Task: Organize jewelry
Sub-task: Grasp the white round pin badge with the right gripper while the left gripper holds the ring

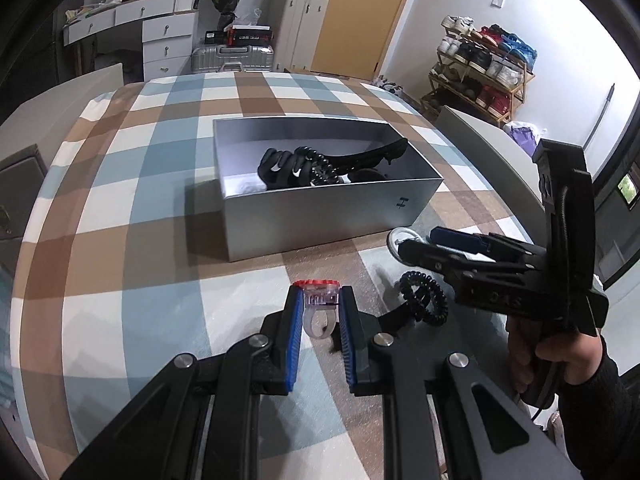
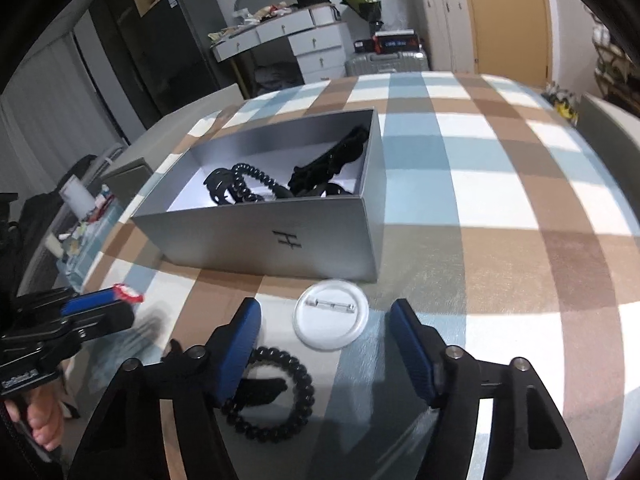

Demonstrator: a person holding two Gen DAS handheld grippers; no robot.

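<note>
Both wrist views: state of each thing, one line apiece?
Left tool: shut on clear ring.
Right tool: open, around nothing.
Silver box: lidless, black accessories inside.
Pin badge: face down on cloth.
Black coil tie: loose on cloth.

The silver box point(image 2: 280, 236) stands mid-table, its top open for entry from above. Near its front wall lie a round badge point(image 2: 331, 314) and a black coiled band point(image 2: 272, 392), crowding that strip. The checked table point(image 2: 500, 208) to the box's right lies bare.
</note>
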